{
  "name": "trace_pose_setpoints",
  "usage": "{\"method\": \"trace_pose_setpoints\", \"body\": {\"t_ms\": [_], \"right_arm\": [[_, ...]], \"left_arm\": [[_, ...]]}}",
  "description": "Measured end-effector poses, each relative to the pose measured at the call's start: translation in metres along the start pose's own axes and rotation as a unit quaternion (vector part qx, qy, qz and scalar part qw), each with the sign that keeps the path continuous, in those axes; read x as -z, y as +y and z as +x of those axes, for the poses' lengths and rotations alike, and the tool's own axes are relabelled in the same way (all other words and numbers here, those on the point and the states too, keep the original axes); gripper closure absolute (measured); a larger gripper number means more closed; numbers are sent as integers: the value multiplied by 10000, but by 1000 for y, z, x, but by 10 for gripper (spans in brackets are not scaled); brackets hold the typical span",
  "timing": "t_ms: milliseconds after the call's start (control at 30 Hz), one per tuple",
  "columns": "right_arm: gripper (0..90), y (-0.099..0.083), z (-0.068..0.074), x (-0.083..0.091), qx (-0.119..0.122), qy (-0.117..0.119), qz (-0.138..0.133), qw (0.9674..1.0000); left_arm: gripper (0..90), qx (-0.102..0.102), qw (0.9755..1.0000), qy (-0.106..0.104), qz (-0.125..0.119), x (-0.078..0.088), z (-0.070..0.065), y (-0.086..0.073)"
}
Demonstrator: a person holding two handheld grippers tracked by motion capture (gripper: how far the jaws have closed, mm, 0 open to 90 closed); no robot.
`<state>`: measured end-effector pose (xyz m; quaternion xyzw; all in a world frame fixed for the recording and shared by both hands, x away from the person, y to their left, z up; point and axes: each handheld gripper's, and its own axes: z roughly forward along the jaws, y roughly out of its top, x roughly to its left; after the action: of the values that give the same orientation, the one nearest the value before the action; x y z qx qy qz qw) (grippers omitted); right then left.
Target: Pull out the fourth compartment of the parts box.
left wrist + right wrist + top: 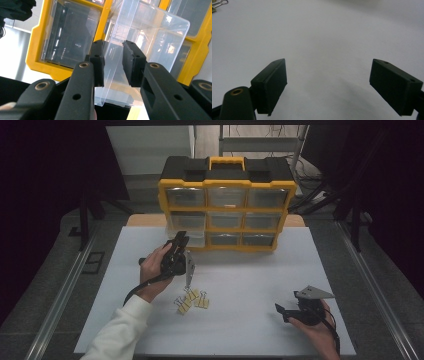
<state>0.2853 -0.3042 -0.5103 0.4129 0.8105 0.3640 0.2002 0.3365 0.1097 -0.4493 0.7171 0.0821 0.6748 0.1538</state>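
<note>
A yellow and black drawer organizer [227, 182] stands at the back of the white tabletop [260, 270]. Its bottom-left clear drawer [194, 238] is pulled out a little. My left gripper [179, 243] is shut on that drawer's front. In the left gripper view the clear drawer [150, 37] sits tilted between the two black pads [98, 62], with the yellow frame [35, 50] behind it. Several yellow binder clips [192, 300] lie in a small group on the tabletop near the left forearm. My right gripper [286, 312] rests low at the front right, open, with nothing between its jaws [328, 85].
The other clear drawers of the organizer [227, 196] sit closed in their slots. One binder clip [217, 5] shows at the top left corner of the right gripper view. Metal rails [65, 285] run along both sides of the table, and dark surroundings lie beyond them.
</note>
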Motion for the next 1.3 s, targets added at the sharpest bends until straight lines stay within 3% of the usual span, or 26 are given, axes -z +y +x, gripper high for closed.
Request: {"method": "trace_pose_setpoints", "body": {"t_ms": [633, 900, 1033, 1167, 1200, 1300], "right_arm": [[149, 0, 0, 0, 26, -7, 3, 10000], [150, 0, 0, 0, 25, -6, 3, 10000], [149, 0, 0, 0, 14, 2, 2, 10000], [149, 0, 0, 0, 22, 1, 2, 10000], [150, 0, 0, 0, 27, 0, 4, 10000], [150, 0, 0, 0, 32, -6, 4, 10000]], "left_arm": [[707, -4, 10000, -56, -55, 3, -2, 0], [662, 38, 9998, -161, -53, 3, -1, -1], [533, 234, 9992, -301, -135, 4, 1, -2], [378, 630, 9962, -557, -209, 6, 5, -2], [353, 700, 9952, -649, -208, 8, 6, -1], [261, 1132, 9883, -1007, -171, 12, 9, -1]]}}
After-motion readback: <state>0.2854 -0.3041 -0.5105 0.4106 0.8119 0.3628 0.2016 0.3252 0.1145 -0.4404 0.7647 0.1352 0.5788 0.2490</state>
